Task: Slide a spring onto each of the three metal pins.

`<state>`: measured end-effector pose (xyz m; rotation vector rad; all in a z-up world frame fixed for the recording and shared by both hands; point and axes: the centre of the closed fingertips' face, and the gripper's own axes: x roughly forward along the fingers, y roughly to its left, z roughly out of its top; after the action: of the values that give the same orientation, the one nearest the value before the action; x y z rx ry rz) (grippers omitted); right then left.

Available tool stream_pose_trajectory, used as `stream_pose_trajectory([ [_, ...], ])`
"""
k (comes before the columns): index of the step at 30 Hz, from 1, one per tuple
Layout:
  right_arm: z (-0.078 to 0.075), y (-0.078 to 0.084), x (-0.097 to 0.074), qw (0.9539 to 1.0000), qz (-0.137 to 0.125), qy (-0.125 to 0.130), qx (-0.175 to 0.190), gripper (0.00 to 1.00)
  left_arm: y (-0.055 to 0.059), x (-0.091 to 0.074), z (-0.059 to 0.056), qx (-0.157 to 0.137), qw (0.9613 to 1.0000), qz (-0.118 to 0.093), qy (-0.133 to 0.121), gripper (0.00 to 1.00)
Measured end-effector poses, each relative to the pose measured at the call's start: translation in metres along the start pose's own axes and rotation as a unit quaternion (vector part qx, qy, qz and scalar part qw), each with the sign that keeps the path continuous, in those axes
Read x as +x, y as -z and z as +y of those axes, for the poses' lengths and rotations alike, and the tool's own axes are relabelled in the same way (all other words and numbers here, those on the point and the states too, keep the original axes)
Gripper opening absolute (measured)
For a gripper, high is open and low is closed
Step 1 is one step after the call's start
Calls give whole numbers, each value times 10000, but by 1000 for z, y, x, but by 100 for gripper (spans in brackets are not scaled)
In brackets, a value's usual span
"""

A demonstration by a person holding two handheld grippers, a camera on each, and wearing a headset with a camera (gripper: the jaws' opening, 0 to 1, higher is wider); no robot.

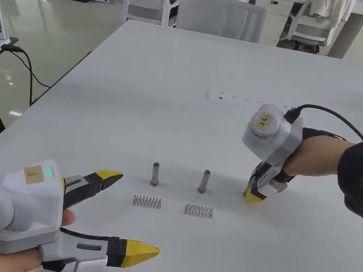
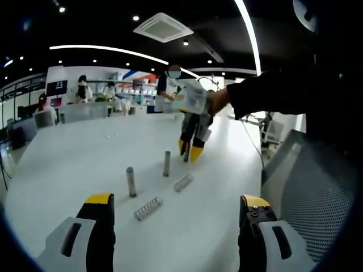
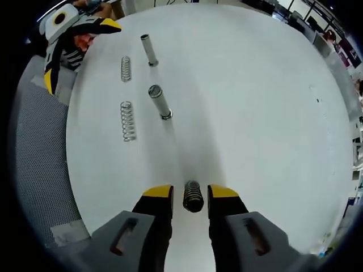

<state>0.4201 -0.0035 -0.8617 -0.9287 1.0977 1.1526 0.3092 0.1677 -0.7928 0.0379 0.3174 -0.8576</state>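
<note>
White workbench (image 1: pixel 170 85), grey mesh chairs (image 1: pixel 221 20), glossy floor (image 1: pixel 54 31), ceiling strip lights (image 2: pixel 79 47)

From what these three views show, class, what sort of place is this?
Probably an open-plan office or lab: a large white table, a grey mesh office chair, and a square ceiling air vent beside curved strip lights.

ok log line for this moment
left gripper open, hovering | right gripper jaws flank spring, grip unclear | pins bare | springs lying on table
</note>
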Motion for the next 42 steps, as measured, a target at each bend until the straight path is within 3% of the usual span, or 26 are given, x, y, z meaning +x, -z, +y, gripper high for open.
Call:
stream_pose_trajectory([
  [7, 1, -6, -2, 9998, -135, 70, -120, 30, 1, 0, -1, 8, 10000, 17, 12, 87],
  [20, 10, -27, -16, 9986, -284, 150, -417, 31, -1, 2, -4, 29, 10000, 36, 37, 87],
  [30, 28, -44, -24, 9971, -469, 97, -596, 31, -2, 0, -5, 35, 10000, 36, 32, 86],
  [42, 57, -53, -20, 9961, -433, -148, -749, 25, -4, 0, -7, 79, 10000, 29, 44, 86],
])
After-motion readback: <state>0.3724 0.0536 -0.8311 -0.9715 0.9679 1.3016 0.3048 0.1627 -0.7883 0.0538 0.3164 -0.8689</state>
